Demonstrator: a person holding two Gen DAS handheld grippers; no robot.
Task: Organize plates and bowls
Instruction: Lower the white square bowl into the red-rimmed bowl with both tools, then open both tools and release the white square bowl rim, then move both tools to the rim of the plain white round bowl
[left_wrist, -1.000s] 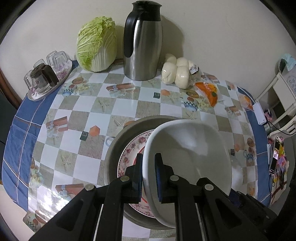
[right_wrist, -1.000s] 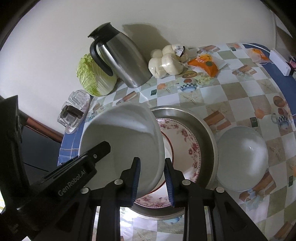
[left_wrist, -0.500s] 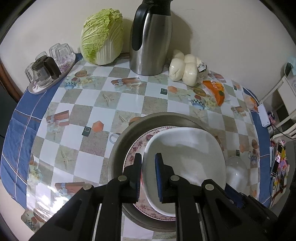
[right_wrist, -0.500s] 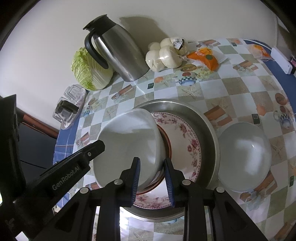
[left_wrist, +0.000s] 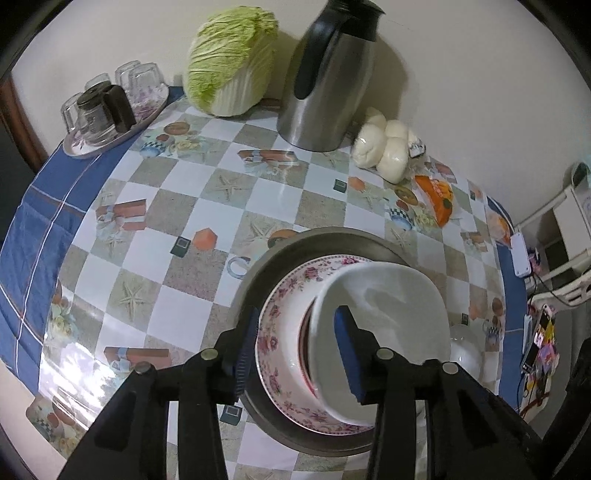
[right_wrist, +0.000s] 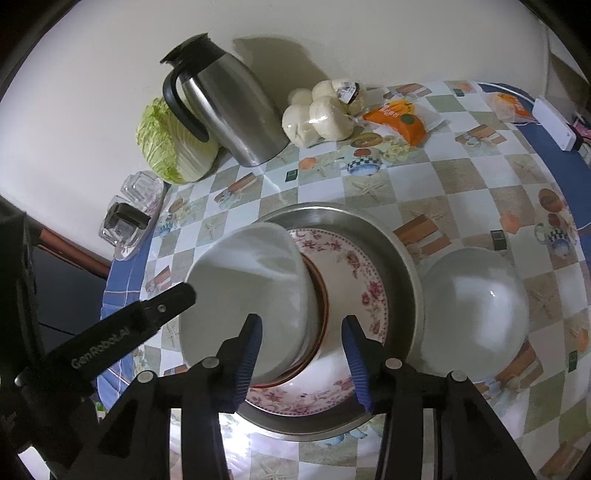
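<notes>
Two grippers, left (left_wrist: 293, 349) and right (right_wrist: 303, 349), both just spread, each straddling an edge of one white dish (right_wrist: 251, 295) with pads clear of it. Dish stacked on one floral plate (right_wrist: 369, 295) inside one steel pan (right_wrist: 402, 254); one white bowl (right_wrist: 476, 314) just beside the pan. Behind: one jug (right_wrist: 229, 107), one cabbage (right_wrist: 173, 144), one tray of glasses (left_wrist: 107, 110).

Plain cream wall (left_wrist: 461, 74) behind table (left_wrist: 122, 280) with checked oilcloth

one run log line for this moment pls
step: white square bowl set on floral plate in steel pan | left gripper: opening, released | right gripper: opening, released | round bowl: beside pan
</notes>
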